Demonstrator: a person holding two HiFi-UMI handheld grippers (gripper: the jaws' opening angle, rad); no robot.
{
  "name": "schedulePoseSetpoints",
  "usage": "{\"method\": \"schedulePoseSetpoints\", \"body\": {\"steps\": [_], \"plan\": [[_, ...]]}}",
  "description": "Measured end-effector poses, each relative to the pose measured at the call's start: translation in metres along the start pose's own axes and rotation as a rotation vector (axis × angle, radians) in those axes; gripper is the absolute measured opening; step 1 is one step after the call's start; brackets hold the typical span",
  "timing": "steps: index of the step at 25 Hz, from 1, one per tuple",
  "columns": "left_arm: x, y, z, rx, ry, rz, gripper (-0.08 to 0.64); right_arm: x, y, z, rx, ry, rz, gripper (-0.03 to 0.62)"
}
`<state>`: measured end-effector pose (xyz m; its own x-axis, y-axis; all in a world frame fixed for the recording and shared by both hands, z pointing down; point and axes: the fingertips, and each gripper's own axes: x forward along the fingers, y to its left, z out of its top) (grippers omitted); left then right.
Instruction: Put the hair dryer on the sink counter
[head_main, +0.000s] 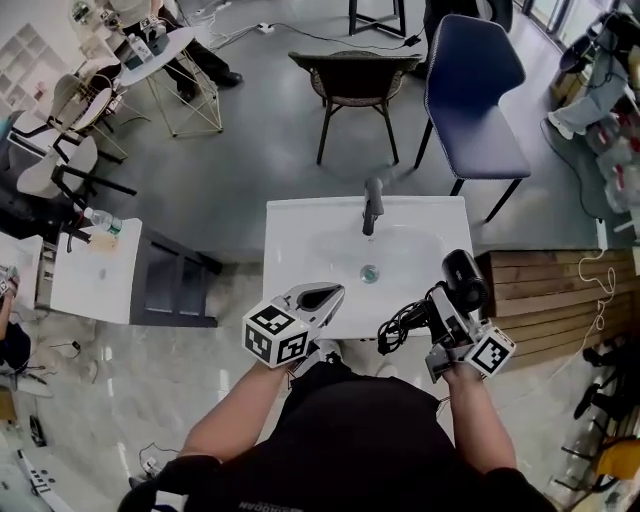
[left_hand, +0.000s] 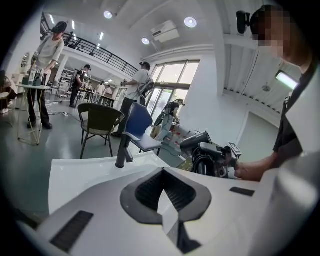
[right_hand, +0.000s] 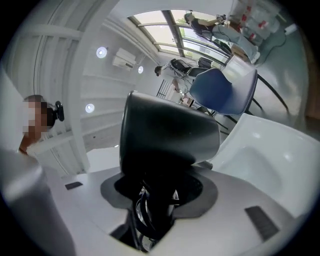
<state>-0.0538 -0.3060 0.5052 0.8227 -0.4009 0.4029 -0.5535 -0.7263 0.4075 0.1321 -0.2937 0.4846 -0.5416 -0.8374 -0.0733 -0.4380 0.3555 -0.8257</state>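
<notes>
A black hair dryer is held above the front right corner of the white sink counter. My right gripper is shut on its handle, and the coiled black cord hangs to its left. In the right gripper view the hair dryer's barrel fills the middle, with the handle and cord down between the jaws of the right gripper. My left gripper hovers over the counter's front edge, shut and holding nothing. The left gripper view shows the left gripper, the hair dryer at right and the black faucet.
The faucet stands at the back of the basin, with the drain in front of it. Behind the sink are a blue chair and a brown wicker chair. A wooden platform lies right; a white side table left.
</notes>
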Motion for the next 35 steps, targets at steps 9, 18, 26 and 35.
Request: {"method": "schedulePoseSetpoints", "body": {"steps": [9,18,26,35], "plan": [[0.012,0.036,-0.007,-0.003,0.07,-0.101,0.0,0.043,-0.049,-0.011,-0.47,0.287,-0.276,0.167],[0.014,0.058,0.004,-0.035,0.032,-0.036,0.0,0.072,-0.093,0.018,-0.857,0.573,-0.355,0.167],[0.021,0.055,0.006,-0.107,-0.032,0.06,0.0,0.103,-0.162,0.003,-1.432,1.08,-0.25,0.167],[0.008,0.05,0.005,-0.147,-0.073,0.197,0.0,0.125,-0.258,-0.027,-1.892,1.432,-0.084,0.167]]}}
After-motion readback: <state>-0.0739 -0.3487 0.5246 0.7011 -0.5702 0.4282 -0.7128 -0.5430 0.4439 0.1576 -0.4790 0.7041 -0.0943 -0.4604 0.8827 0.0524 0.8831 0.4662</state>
